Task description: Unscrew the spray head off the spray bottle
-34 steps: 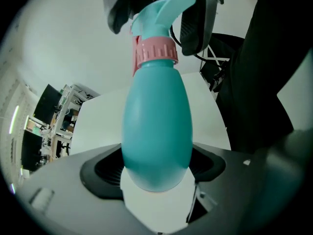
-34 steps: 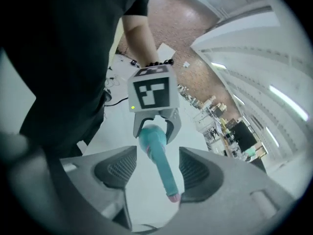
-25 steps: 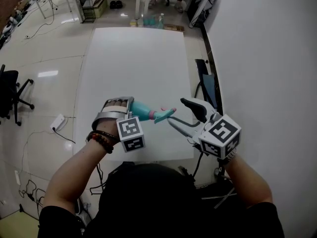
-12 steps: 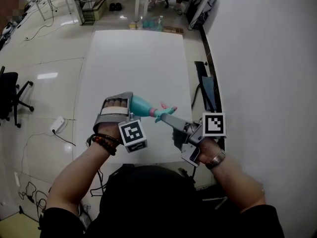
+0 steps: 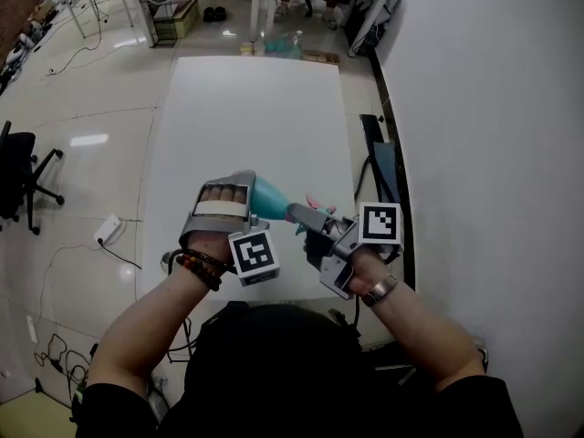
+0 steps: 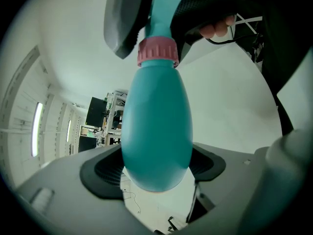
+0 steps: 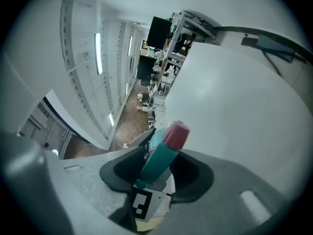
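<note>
well, my left claw [image 5: 246, 196] clenched the teal spray bottle [image 5: 270, 201] above the desk's [image 5: 255, 108] near edge, while my right claw [image 5: 315, 219], jaws just closing, gripped its spray head [image 7: 165, 148].

The spray bottle [image 6: 156, 131] is teal with a pink collar [image 6: 157, 53]. Its spray head [image 7: 157, 153] is teal, tipped pink. The surface [image 5: 246, 108] is white.

Head camera up high, staring steeply down at the near end of the white table [image 5: 246, 108]. Both gripper views ride close, facing each other along their jaws, all three catching the spray bottle [image 6: 156, 126].
</note>
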`<move>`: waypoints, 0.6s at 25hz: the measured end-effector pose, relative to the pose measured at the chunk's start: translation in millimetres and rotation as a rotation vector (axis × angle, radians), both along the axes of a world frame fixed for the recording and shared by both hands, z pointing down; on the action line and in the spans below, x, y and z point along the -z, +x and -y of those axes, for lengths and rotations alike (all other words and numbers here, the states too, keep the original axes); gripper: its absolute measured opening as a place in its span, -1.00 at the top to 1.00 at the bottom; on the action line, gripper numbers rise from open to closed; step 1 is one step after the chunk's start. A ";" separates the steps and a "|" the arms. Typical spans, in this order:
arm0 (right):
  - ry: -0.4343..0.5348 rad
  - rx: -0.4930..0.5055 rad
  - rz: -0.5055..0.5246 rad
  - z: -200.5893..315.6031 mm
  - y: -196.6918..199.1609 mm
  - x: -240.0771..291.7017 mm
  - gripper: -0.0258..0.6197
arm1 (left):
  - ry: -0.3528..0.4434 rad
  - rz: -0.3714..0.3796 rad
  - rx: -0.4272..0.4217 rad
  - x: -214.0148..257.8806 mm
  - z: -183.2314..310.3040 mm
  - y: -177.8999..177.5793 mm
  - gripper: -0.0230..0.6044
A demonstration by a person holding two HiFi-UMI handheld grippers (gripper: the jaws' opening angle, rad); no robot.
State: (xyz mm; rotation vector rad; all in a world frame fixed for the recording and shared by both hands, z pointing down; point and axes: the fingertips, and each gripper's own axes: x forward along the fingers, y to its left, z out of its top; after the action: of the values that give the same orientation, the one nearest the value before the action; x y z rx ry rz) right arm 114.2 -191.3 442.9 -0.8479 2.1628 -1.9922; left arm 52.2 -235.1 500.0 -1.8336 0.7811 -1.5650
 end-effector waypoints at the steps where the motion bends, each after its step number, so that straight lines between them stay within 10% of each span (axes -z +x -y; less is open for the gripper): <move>1: 0.008 0.008 -0.013 0.3 0.3 -0.5 0.45 | -0.001 0.003 -0.001 -0.3 -0.2 0.4 -0.42; 15: 0.296 0.321 -0.448 -14.0 2.6 -6.4 0.54 | -0.145 0.036 -0.035 -21.8 -20.6 9.5 -0.42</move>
State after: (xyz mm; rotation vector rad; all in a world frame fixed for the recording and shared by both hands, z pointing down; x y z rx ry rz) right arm 116.8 -177.3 449.3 -1.0309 2.9164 -1.6424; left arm 61.8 -214.6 521.8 -1.9045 0.6299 -1.6654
